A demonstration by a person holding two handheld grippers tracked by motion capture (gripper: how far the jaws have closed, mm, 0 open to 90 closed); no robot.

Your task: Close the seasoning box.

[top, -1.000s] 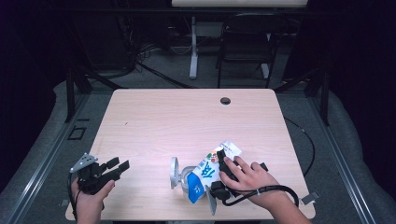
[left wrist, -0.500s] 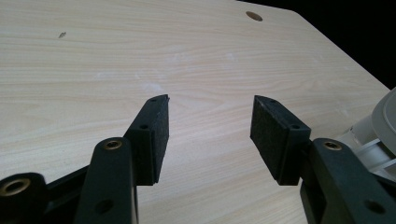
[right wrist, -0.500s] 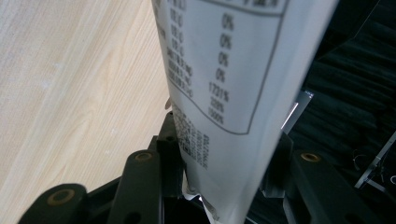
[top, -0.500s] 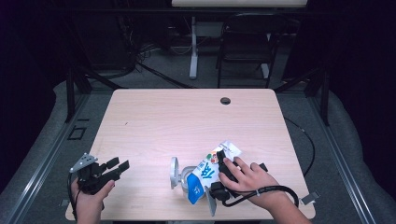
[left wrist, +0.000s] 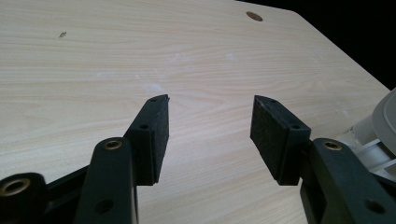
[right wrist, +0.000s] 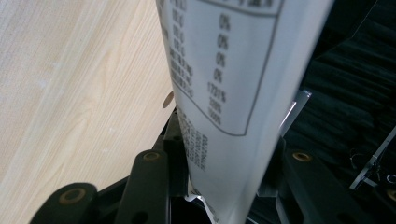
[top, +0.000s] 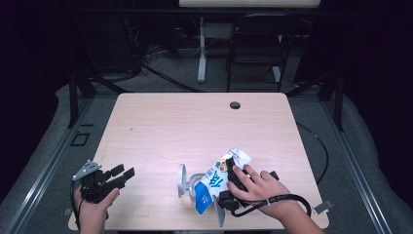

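Note:
A blue and white carton [top: 216, 180] lies tilted near the table's front edge, its white top pointing away from the person. My right gripper [top: 225, 187] is under the person's right hand, and its jaws have just been closing on the carton. In the right gripper view the carton's printed side [right wrist: 229, 70] sits between the two black jaws of that gripper [right wrist: 224, 140], touching both. My left gripper [top: 122, 173] rests at the front left in the person's left hand. Its pads [left wrist: 154, 126] stand apart with only bare wood between them.
A clear container with a grey lid [top: 187, 183] lies on its side just left of the carton; its edge [left wrist: 378, 126] shows beside the left gripper's jaw. The wooden table [top: 195, 126] has a small round hole [top: 235, 105] near its far edge. Dark floor surrounds it.

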